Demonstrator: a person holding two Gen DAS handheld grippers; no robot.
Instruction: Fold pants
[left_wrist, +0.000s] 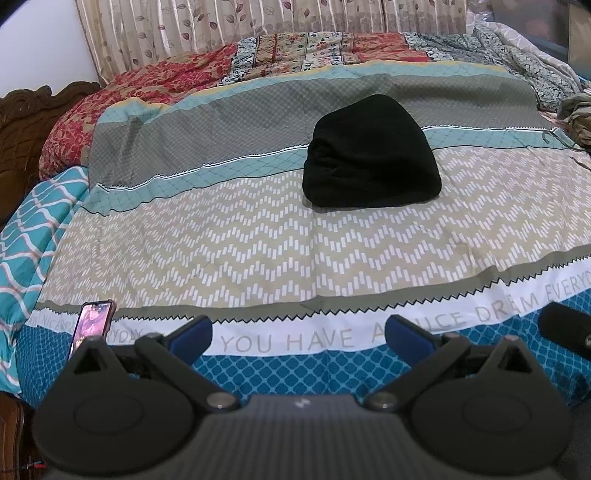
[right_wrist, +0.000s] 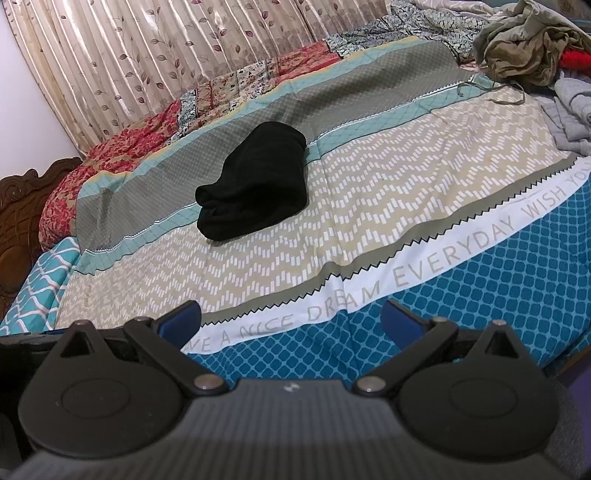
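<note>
The bed fills most of both views, spread with a patterned cover of grey, teal and beige zigzag bands and a white strip of printed words near the lower edge. A pleated leaf-print curtain runs along the top of each frame, and a red floral quilt lies bunched at the upper left in the left wrist view. A carved wooden headboard shows at the left edge.

The black pants sit folded into a compact bundle on the cover, right of center in the upper half of the left wrist view and left of center in the right wrist view. A heap of olive and grey clothes lies at the upper right, well apart from the pants.

The left claw hangs at the bottom of its frame with its blue-padded fingers spread wide, holding nothing. The right claw is likewise spread wide and empty, low in its frame. Both are well apart from the pants.

A phone with a lit screen stands at the lower left of the left wrist view.
</note>
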